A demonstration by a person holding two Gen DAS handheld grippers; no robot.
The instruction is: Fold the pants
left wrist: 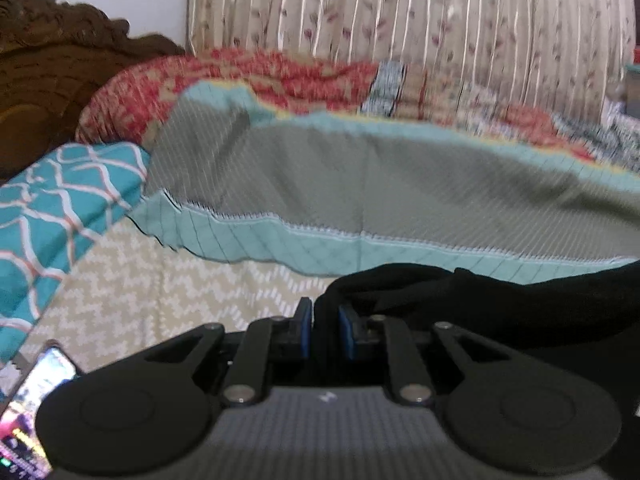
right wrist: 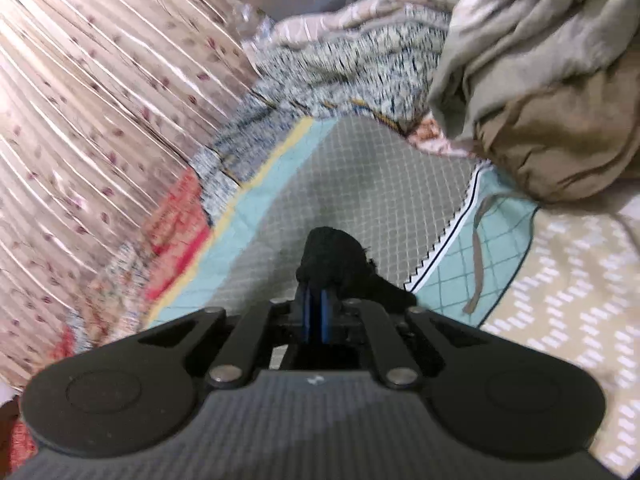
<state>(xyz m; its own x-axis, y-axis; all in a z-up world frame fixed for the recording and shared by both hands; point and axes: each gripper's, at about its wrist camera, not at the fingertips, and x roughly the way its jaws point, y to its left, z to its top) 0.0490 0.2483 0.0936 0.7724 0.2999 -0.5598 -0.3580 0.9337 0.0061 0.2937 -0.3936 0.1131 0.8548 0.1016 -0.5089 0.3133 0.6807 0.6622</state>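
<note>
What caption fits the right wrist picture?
Right gripper pinches black pants above a quilt.

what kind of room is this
Most likely a bedroom: a carved wooden headboard, a teal patterned pillow, a quilted bedspread and a pleated floral curtain behind.

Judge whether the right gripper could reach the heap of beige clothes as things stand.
Probably not freely: the right gripper is shut on the black pants. The beige clothes lie ahead to its right, nothing between.
</note>
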